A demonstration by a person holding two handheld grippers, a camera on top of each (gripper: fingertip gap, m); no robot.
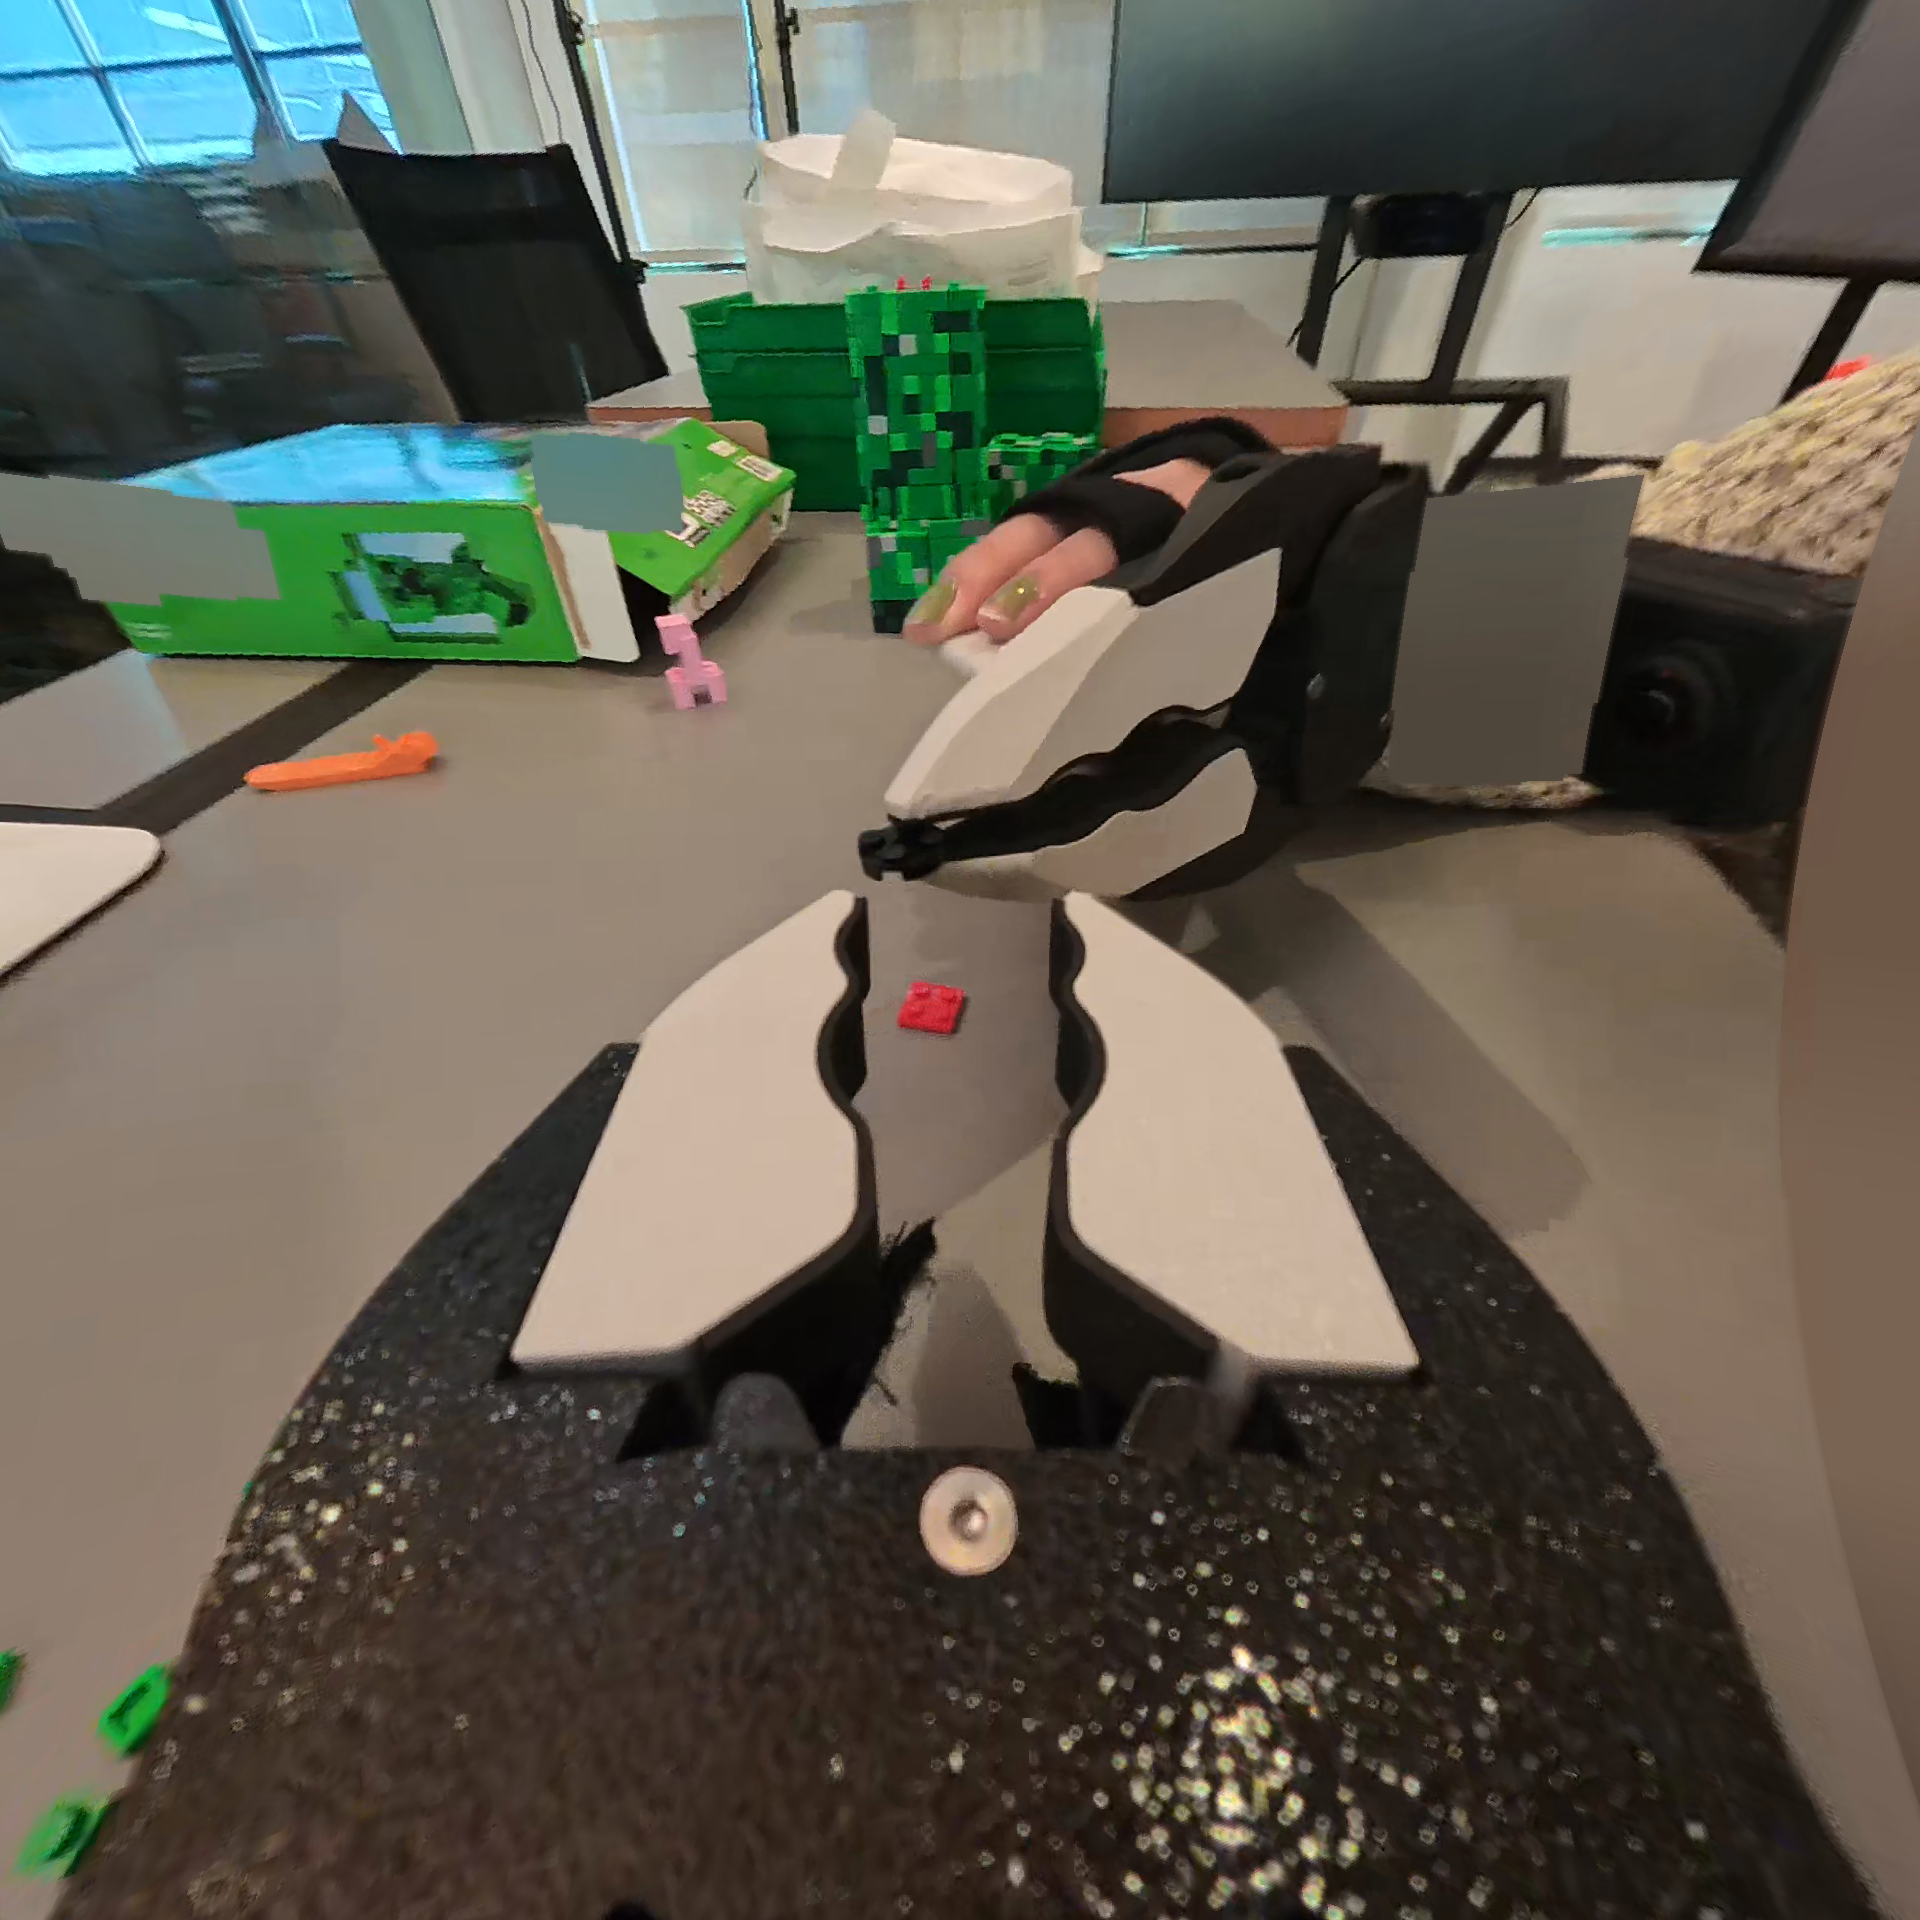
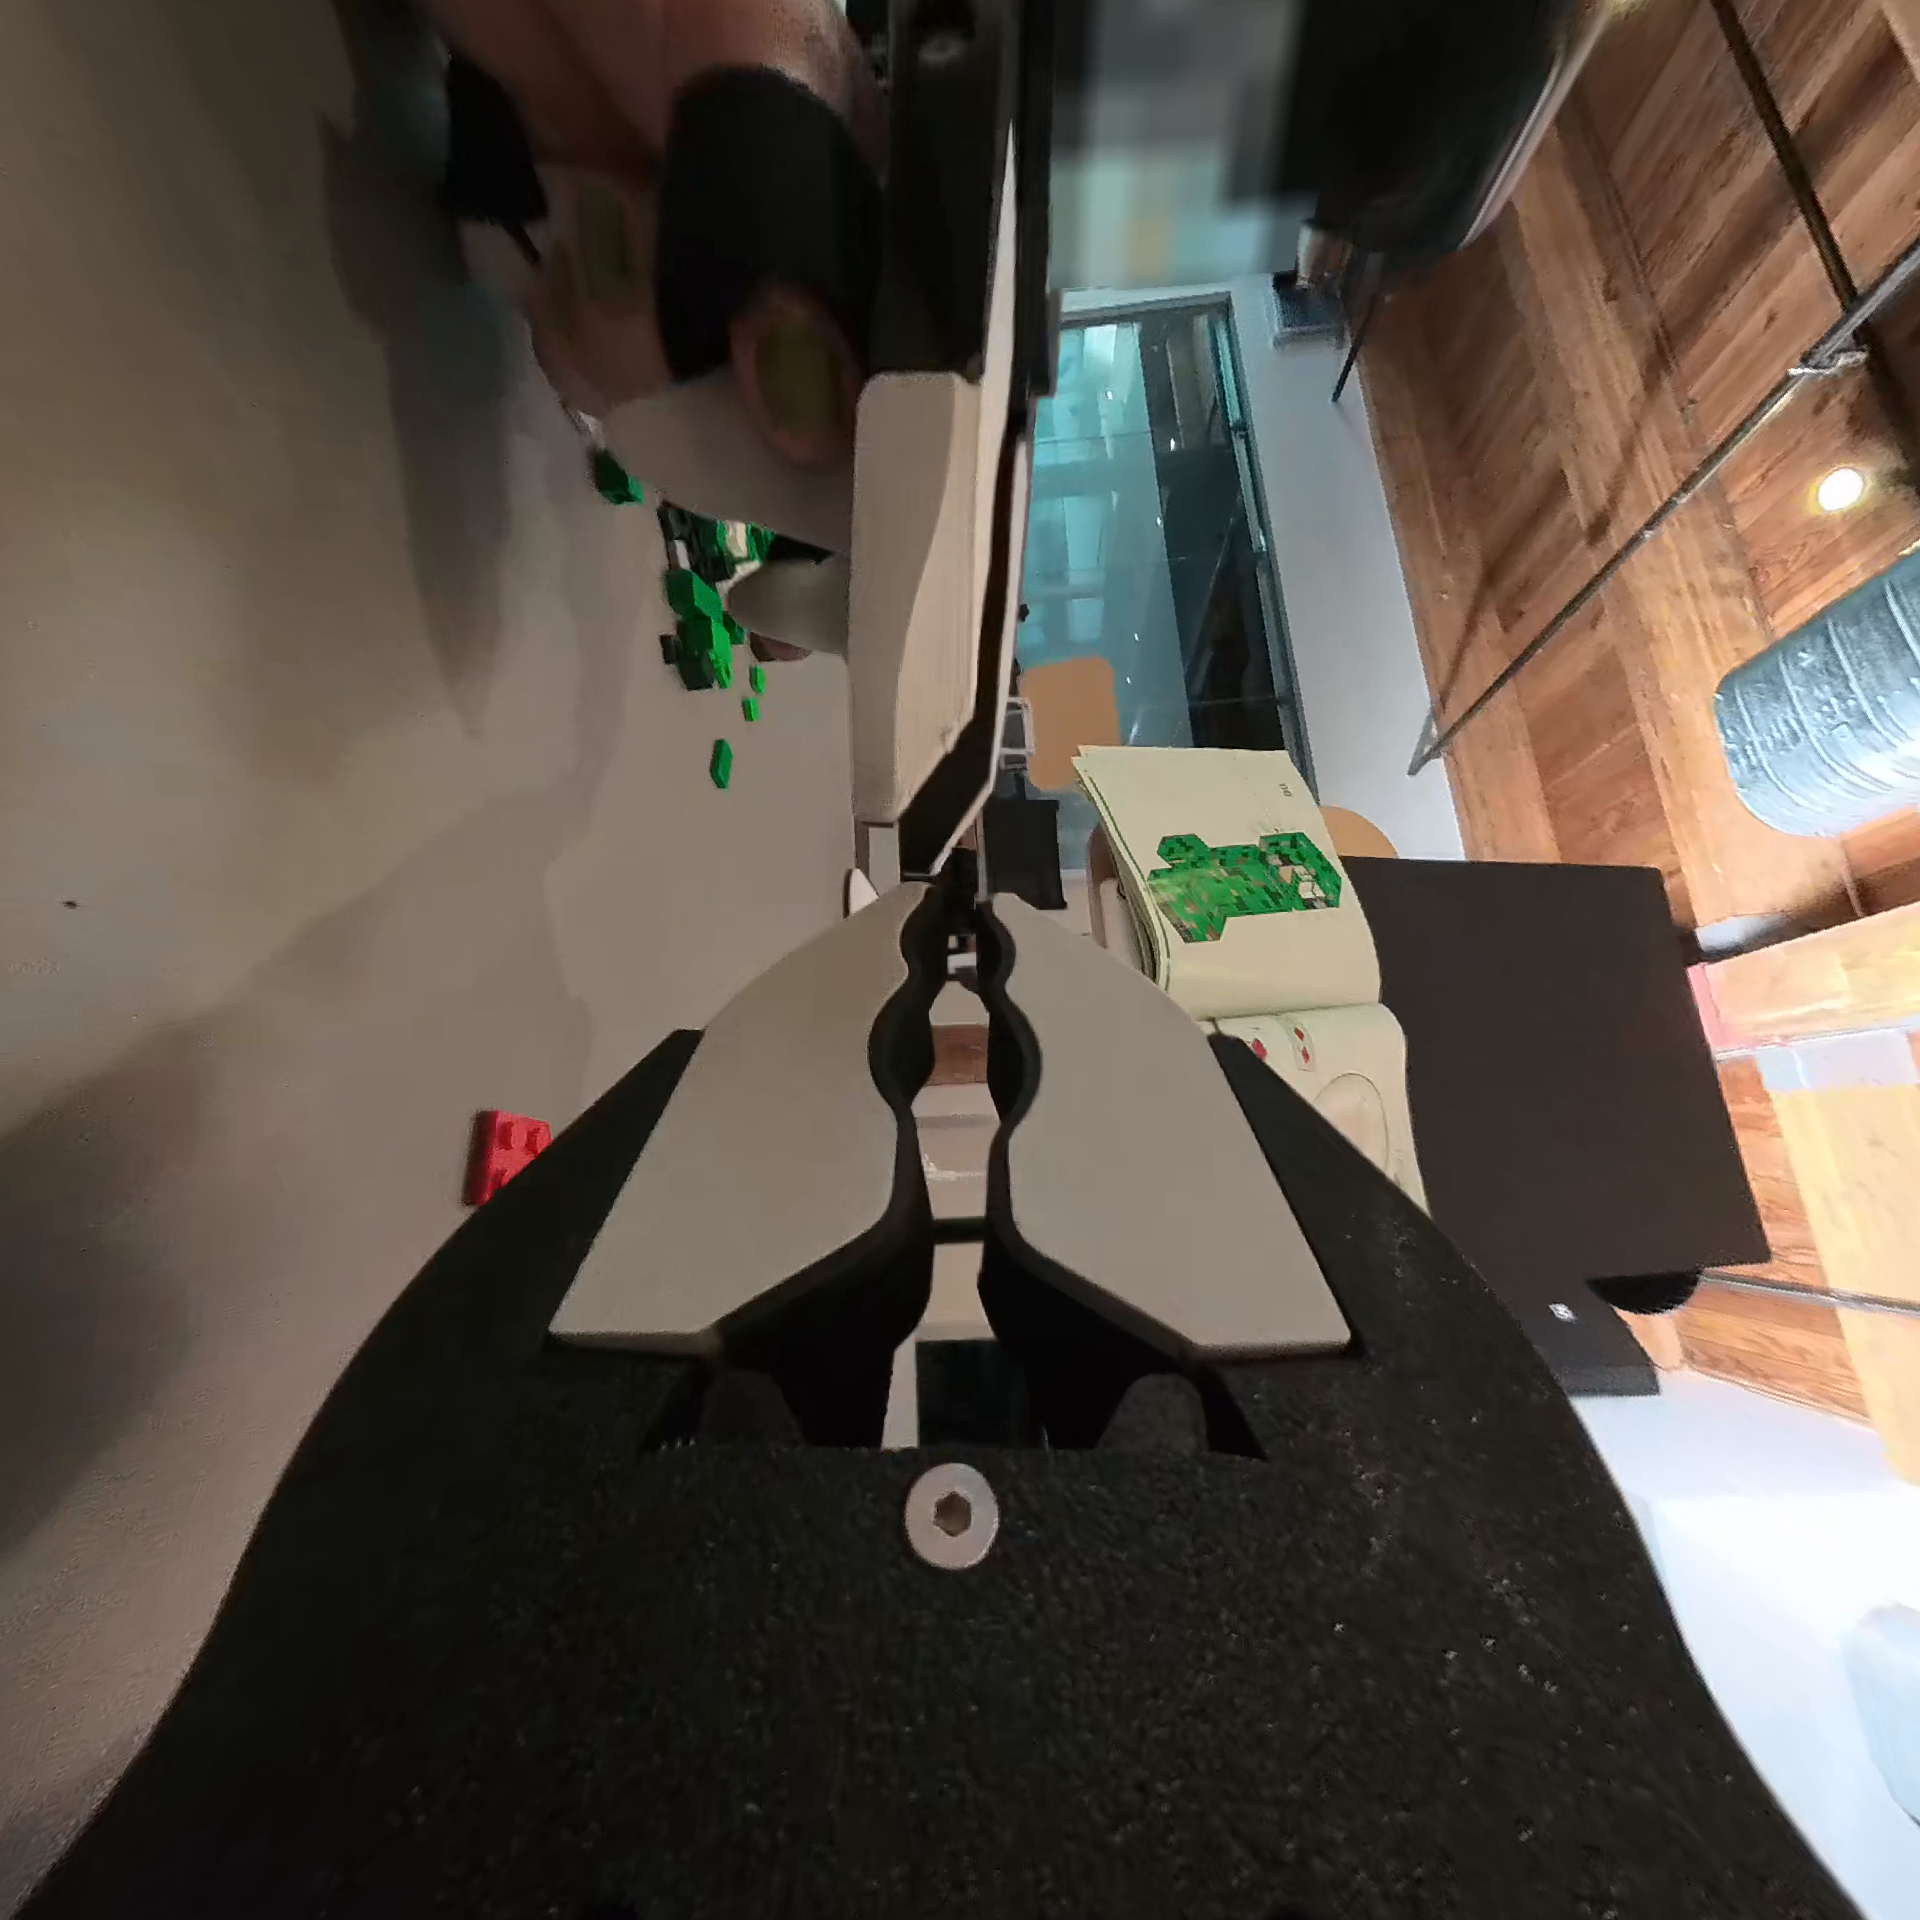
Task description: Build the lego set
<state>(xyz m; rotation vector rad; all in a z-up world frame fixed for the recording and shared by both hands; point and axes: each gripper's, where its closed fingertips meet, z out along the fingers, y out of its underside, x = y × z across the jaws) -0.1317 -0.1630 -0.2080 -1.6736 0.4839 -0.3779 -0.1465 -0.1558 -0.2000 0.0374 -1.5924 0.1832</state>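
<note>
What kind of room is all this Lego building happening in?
Probably an office or meeting room, not a home: a long grey table, a black office chair and a big dark screen on a stand behind it, plus large windows.

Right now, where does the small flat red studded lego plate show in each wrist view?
Left wrist view: small flat red studded lego plate lies on the grey table, centre, between the open left gripper fingers.
Right wrist view: left of centre, beside the gripper body.
Shared landmark: the right gripper, shut on a small black piece.
</note>
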